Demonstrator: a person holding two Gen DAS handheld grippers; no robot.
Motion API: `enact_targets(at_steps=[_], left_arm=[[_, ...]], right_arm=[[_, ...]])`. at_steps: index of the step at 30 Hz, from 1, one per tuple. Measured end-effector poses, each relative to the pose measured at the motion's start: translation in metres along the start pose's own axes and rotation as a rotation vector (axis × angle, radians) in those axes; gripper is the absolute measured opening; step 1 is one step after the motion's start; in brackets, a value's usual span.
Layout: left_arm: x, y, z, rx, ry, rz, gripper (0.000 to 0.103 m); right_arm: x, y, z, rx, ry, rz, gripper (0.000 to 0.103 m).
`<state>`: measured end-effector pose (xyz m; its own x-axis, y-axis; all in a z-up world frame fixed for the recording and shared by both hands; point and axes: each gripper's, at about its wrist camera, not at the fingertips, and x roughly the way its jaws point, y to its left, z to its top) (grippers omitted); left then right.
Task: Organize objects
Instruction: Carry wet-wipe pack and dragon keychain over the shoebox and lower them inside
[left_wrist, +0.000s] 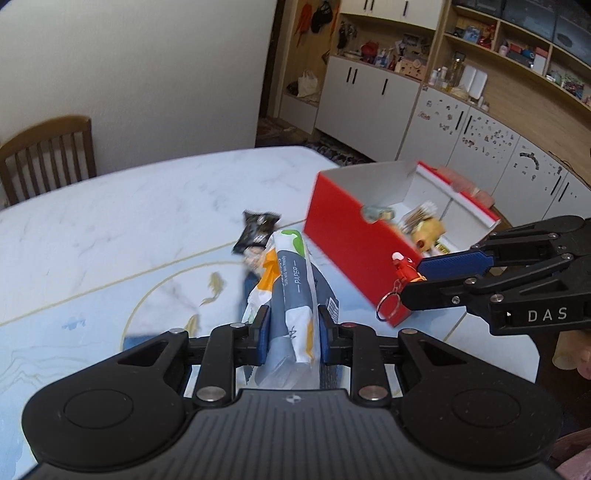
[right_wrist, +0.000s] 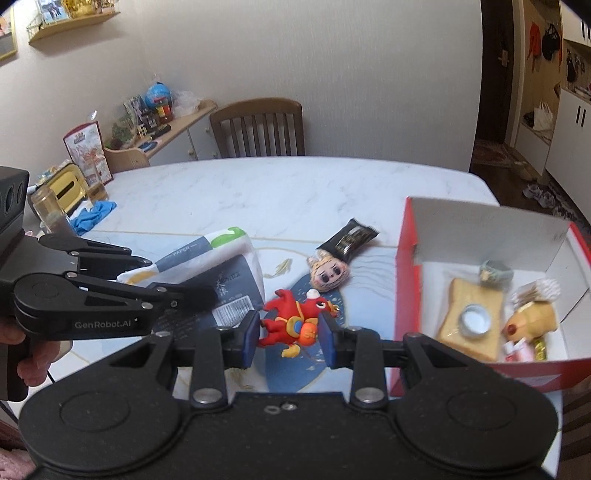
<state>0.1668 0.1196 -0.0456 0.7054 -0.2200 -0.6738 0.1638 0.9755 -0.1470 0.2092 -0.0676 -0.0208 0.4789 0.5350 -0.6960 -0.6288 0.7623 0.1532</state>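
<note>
My left gripper (left_wrist: 291, 328) squeezed the soft white paper tissue pack (left_wrist: 295, 291); my right gripper (right_wrist: 290, 332) pinched the little red toy keychain (right_wrist: 295, 317). I needed to carry both gently over the open red cardboard box (right_wrist: 404, 280).

Place: a home dining room.
Evidence: white marble-patterned table (right_wrist: 258, 184), brown slatted wooden chair (right_wrist: 258, 129) behind it, cluttered light-wood shelves (left_wrist: 498, 55) beyond.

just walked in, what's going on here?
A person is tidying a table into a red box with two handheld grippers. The left gripper is clamped on a tissue pack; the right gripper holds a red toy keychain. A black snack packet and a doll head lie on the table.
</note>
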Motion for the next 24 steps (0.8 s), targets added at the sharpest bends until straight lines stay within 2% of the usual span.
enact_targets(at_steps=[16, 24], left_arm=[[0.024, -0.097, 0.053, 0.113, -0.056, -0.013, 0.024], [0.065, -0.138, 0.074, 0.183, -0.012, -0.014, 0.024]], right_arm=[[-0.051, -0.101, 0.014, 0.016, -0.113, -0.044, 0.033], [-0.056, -0.151, 0.01, 0.032, -0.131, -0.103, 0.033]])
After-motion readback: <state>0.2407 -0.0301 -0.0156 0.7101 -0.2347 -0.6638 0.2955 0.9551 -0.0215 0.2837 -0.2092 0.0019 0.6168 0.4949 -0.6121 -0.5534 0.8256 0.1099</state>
